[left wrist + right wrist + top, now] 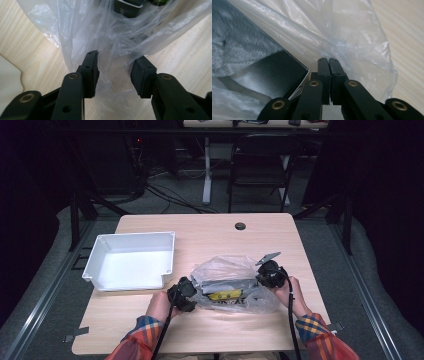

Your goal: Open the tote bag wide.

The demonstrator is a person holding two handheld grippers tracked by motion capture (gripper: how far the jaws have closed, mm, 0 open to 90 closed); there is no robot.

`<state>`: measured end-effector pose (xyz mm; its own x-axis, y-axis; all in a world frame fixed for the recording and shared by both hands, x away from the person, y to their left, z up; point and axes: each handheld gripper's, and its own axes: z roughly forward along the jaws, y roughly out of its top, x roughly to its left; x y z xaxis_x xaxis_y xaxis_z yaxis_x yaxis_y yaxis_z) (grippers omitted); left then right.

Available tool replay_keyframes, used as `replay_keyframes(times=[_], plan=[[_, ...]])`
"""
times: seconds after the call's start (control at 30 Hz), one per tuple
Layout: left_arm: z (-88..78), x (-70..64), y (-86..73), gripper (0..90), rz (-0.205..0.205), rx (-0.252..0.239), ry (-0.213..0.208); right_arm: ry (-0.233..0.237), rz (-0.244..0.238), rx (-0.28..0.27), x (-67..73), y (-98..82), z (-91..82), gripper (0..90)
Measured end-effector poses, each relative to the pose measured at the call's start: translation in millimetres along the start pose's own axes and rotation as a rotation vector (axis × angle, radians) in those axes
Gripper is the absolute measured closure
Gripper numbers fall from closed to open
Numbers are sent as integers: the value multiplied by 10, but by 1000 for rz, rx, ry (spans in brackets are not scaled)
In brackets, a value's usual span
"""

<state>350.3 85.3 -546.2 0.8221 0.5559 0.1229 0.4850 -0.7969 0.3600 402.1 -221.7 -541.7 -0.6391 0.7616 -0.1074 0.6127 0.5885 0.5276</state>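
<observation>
Two tongs work a clear plastic bag near the front of the counter.

On the wooden counter (210,232), a white tray (131,261) sits left; the plastic bag (227,270) lies right of it, near the person, holding a dark box (225,290) with a yellow label whose writing is too blurred to read. The left tongs (115,72) stand parted around the film; the right tongs (329,75) are clenched on the bag's edge.
</observation>
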Motion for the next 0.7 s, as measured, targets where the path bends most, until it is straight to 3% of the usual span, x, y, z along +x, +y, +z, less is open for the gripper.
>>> replay_keyframes(times=[0.13, 0.17, 0.23, 0.33, 0.43, 0.53, 0.63, 0.67, 0.7], plan=[[32, 40, -13, 572, -15, -1, -19, 0, -21, 42, 8, -29, 48, 868], [36, 51, -17, 561, -13, 0, -20, 2, -11, 26, 14, -45, 51, 867], [16, 74, -27, 535, -14, 1, -38, 4, -36, 49, 7, -46, 22, 863], [-100, 120, -52, 483, -42, -25, -55, 7, -17, 22, 20, -69, 20, 864], [-231, 139, -59, 449, -63, -61, -60, 3, -33, 41, 2, -71, -11, 866], [-369, 159, -37, 424, -81, -105, -82, 7, -17, 33, -6, -86, -21, 867], [-488, 149, -9, 423, -82, -144, -68, 3, 4, 11, 0, -105, -32, 868], [-513, 143, 2, 424, -84, -155, -57, 3, -17, 35, -18, -96, -56, 868], [-531, 145, 14, 423, -88, -165, -49, 4, -8, 28, -15, -99, -58, 868]])
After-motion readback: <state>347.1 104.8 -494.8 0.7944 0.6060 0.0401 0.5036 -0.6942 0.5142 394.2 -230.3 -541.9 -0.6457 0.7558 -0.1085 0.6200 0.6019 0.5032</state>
